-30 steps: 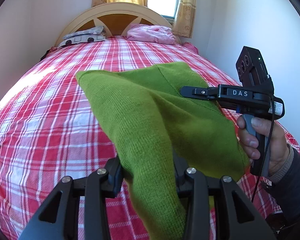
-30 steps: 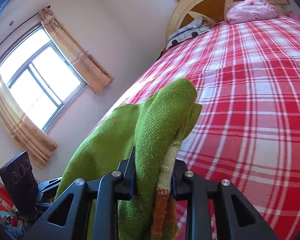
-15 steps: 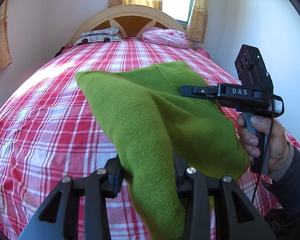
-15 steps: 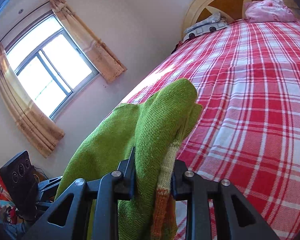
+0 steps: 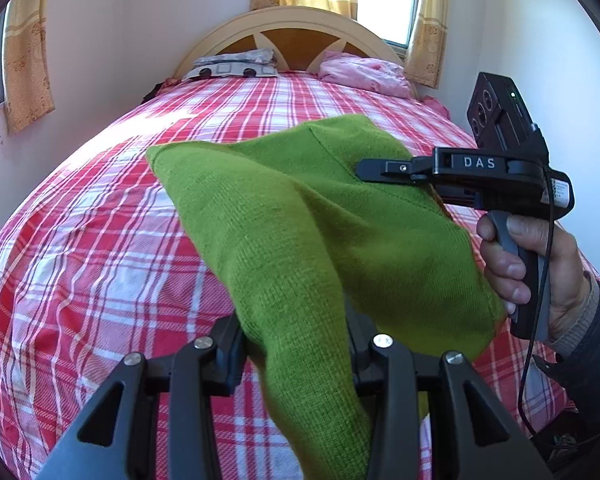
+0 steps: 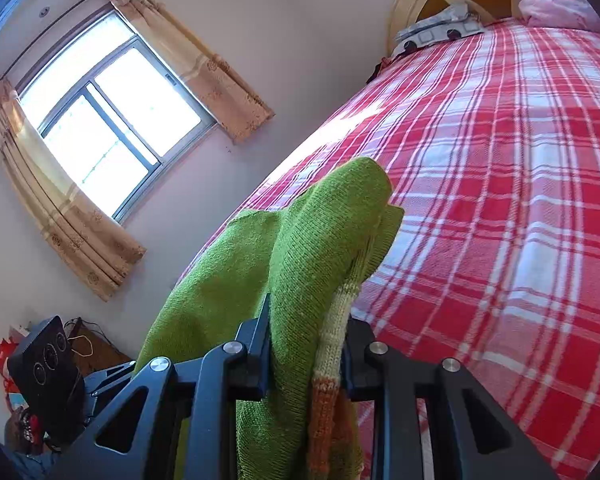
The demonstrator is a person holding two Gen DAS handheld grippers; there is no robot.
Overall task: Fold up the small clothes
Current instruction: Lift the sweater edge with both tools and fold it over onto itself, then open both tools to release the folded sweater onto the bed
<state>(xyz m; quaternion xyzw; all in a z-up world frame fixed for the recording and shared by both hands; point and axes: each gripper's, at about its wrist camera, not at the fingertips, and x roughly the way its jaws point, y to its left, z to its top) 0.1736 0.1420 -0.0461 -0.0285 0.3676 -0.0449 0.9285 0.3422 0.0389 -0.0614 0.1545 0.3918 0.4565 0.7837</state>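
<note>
Mostly hidden: left gripper [image 5: 296,354] fingertips | cover: green knit garment [image 5: 340,220]

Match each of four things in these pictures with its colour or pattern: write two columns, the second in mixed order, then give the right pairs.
Things:
1. knitted garment
2. bedsheet
3. curtains
4. pillow by the headboard's right side

Colours:
A. pink
B. red and white checks
C. green
D. beige-yellow

Pairs: 1-C, 2-B, 3-D, 4-A

The garment hangs above the bedsheet, gripped by both the left gripper and the right gripper.
</note>
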